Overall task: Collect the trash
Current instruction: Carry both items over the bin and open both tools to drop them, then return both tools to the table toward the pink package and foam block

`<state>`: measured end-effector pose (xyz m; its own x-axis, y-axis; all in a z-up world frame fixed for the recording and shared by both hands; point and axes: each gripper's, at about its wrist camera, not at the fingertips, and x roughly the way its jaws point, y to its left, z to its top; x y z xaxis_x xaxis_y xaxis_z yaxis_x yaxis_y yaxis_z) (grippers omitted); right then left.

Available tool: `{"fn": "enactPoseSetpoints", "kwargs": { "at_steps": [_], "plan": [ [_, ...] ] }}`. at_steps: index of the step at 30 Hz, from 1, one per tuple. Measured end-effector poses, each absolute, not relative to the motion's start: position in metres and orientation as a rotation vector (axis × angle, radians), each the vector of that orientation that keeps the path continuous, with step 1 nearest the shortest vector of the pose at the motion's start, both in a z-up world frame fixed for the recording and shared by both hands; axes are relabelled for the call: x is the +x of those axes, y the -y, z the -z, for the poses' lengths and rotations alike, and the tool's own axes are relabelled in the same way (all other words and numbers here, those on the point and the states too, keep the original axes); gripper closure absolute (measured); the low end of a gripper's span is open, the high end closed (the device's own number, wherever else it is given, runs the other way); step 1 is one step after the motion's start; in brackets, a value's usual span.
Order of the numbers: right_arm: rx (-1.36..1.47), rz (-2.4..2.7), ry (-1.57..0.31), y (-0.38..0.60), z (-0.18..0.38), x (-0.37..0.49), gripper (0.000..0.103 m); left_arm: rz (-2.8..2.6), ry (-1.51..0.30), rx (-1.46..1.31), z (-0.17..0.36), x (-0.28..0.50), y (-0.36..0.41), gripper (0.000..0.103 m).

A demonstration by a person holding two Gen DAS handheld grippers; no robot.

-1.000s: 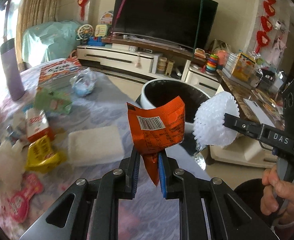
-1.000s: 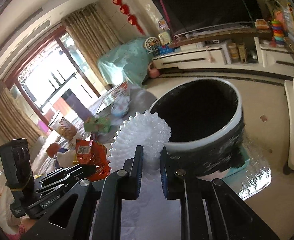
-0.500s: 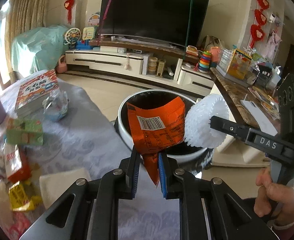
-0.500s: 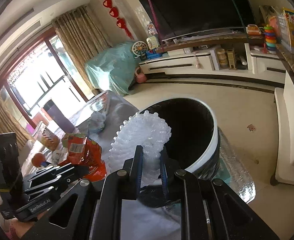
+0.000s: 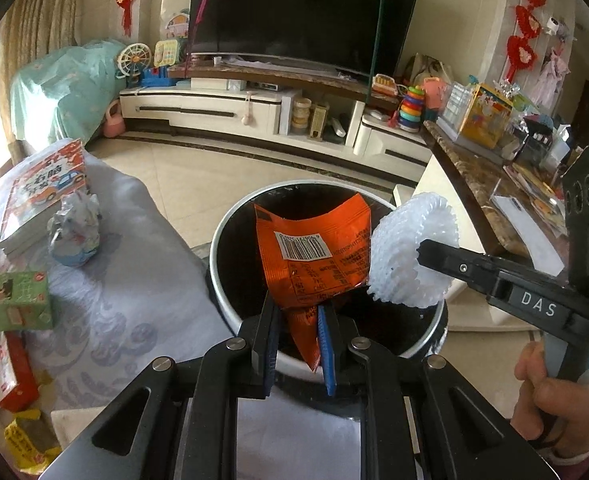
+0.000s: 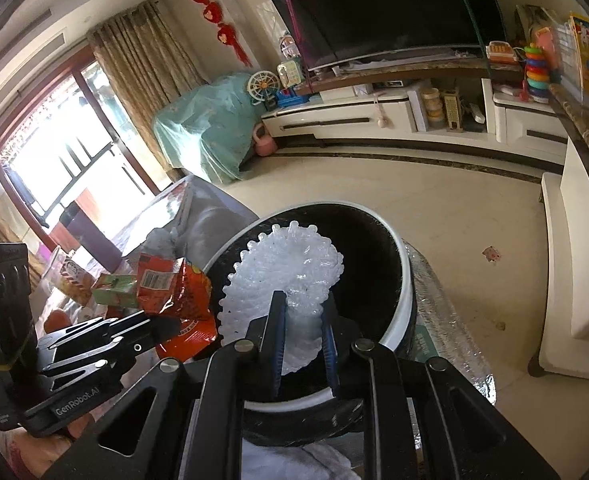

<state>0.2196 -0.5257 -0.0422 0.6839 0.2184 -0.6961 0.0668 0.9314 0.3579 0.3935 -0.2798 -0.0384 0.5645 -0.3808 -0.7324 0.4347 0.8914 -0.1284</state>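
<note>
A: Two pieces of trash show in the left wrist view. What is hidden?
B: The left gripper (image 5: pixel 298 344) is clenched on the orange snack wrapper (image 5: pixel 314 256), whose lower tip is pinched between the pads. The wrapper covers part of the black bin (image 5: pixel 230 240) mouth at 12 o'clock. At 3 o'clock the right gripper (image 5: pixel 424 254) holds the white foam net (image 5: pixel 406 252); the hand (image 5: pixel 554 400) is cut off at 4 o'clock.
A: Changed?
B: A second ago the bin stood farther off; now the wrapper hangs over it.
A: Right wrist view?
B: Jaws are easing open, yet the pads (image 6: pixel 276 336) press the foam net (image 6: pixel 286 276) above the bin (image 6: pixel 402 292). At 9 o'clock the left gripper (image 6: pixel 162 322), angled down, grips the wrapper (image 6: pixel 174 288) by the rim.
</note>
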Motion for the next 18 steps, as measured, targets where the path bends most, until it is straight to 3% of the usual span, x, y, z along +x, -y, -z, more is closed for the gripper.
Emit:
{"fn": "enactPoseSetpoints", "kwargs": {
  "at_steps": [5, 9, 12, 18],
  "plan": [
    [0.361, -0.079, -0.84, 0.53, 0.046, 0.228, 0.082, 0.462, -0.862, 0.074, 0.043, 0.403, 0.288, 0.078],
    [0.364, -0.064, -0.845, 0.534, 0.047, 0.23, 0.058, 0.441, -0.851, 0.083, 0.043, 0.4, 0.289, 0.054],
    [0.371, -0.056, -0.836, 0.537, 0.045, 0.229, 0.048, 0.43, -0.842, 0.083, 0.044, 0.39, 0.286, 0.053],
    [0.407, -0.065, -0.795, 0.534, 0.038, 0.216, 0.022, 0.396, -0.809, 0.059, 0.044, 0.353, 0.269, 0.037]
  ]
}}
